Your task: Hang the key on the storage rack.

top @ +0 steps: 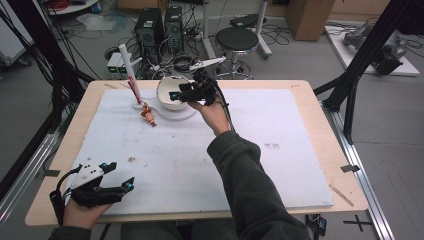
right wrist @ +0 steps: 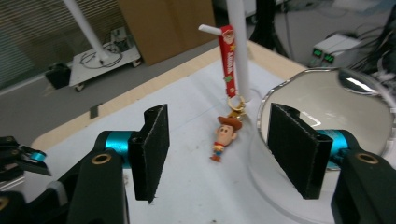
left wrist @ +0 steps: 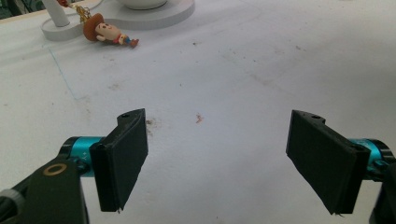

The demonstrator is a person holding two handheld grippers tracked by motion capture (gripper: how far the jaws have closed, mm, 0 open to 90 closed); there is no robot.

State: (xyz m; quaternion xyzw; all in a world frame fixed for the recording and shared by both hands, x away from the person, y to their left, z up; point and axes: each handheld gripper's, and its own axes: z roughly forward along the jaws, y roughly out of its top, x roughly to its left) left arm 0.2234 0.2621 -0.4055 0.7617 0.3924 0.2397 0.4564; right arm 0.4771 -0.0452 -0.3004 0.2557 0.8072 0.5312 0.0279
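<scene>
A small cowboy figure keychain point(top: 148, 116) lies on the white mat, its red strap point(top: 133, 89) hooked on the peg of a white stand point(top: 126, 62). Beside it a round white dish point(top: 167, 92) stands on a white base. My right gripper point(top: 175, 95) hovers at the dish, open, with nothing between its pads. In the right gripper view the figure point(right wrist: 225, 133) and strap point(right wrist: 229, 56) lie ahead between the open jaws of the gripper point(right wrist: 224, 151), with the dish point(right wrist: 336, 107) to the right. My left gripper point(top: 119, 175) rests open near the front left corner, also empty point(left wrist: 229, 163).
The white mat point(top: 280, 150) covers most of the wooden table point(top: 330, 130). In the left gripper view the figure point(left wrist: 105, 32) and the white base point(left wrist: 154, 14) lie far ahead. Computer towers point(top: 150, 30), a black stool point(top: 236, 40) and cables stand on the floor beyond the table.
</scene>
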